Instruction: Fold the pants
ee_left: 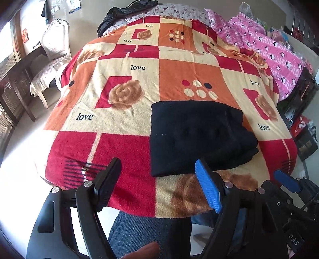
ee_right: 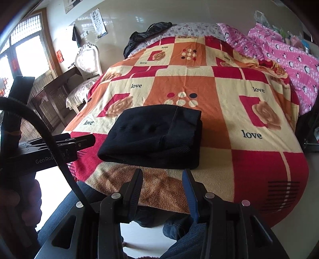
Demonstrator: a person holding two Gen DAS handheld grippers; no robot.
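Note:
The black pants [ee_left: 197, 137] lie folded into a compact rectangle on the patterned blanket [ee_left: 127, 123] near the bed's front edge; they also show in the right wrist view [ee_right: 155, 137]. My left gripper [ee_left: 159, 185] is open and empty, held just short of the pants' near left corner. My right gripper [ee_right: 162, 191] is open and empty, a little in front of the pants' near edge. The right gripper's blue finger [ee_left: 287, 180] shows at the right of the left wrist view. The left gripper's body [ee_right: 59, 147] shows at the left of the right wrist view.
A pink penguin-print quilt [ee_left: 265, 45] is piled along the bed's right side. A black garment [ee_left: 123, 12] lies at the far end. A white chair [ee_left: 53, 59] and a dark wooden desk [ee_left: 18, 79] stand to the left. The person's legs [ee_left: 143, 235] are below the bed edge.

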